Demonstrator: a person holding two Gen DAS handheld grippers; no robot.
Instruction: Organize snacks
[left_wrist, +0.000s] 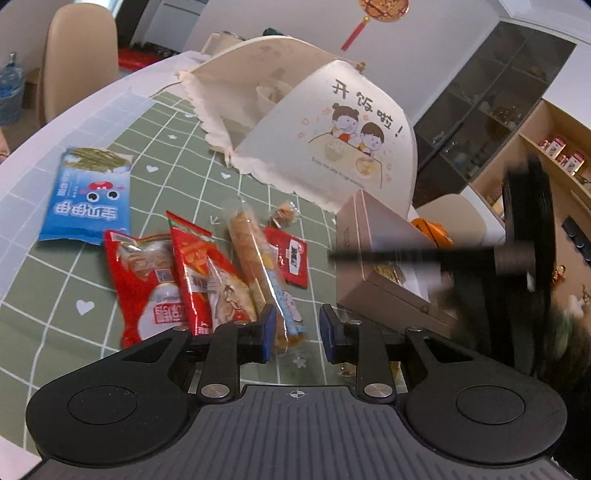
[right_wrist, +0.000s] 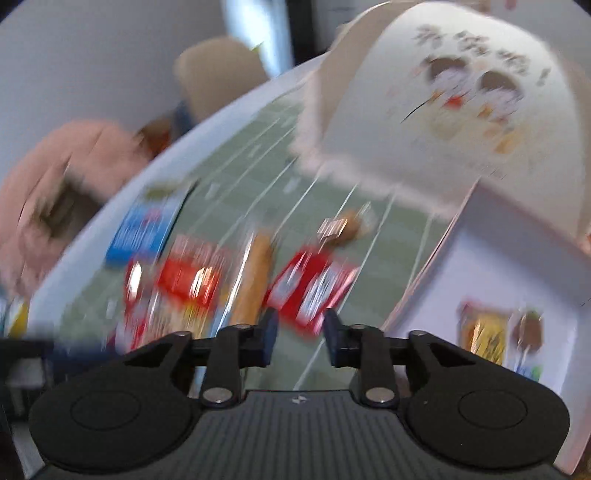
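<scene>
Snack packets (left_wrist: 207, 273) just ahead of left hand-held gripper (left_wrist: 297, 328), untouched.

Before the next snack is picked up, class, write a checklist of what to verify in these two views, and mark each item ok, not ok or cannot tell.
1. Left gripper empty, jaws apart: ok.
2. Right gripper empty, jaws apart: ok.
3. Box open to receive snacks, some already inside: ok.
4. Snacks left on the green grid tablecloth, such as the blue packet and the long orange stick pack: not ok, sorting unfinished.
5. Right wrist view sharp enough to aim: not ok, heavily blurred.
6. Food cover clear of the box: cannot tell, they overlap in view.
</scene>
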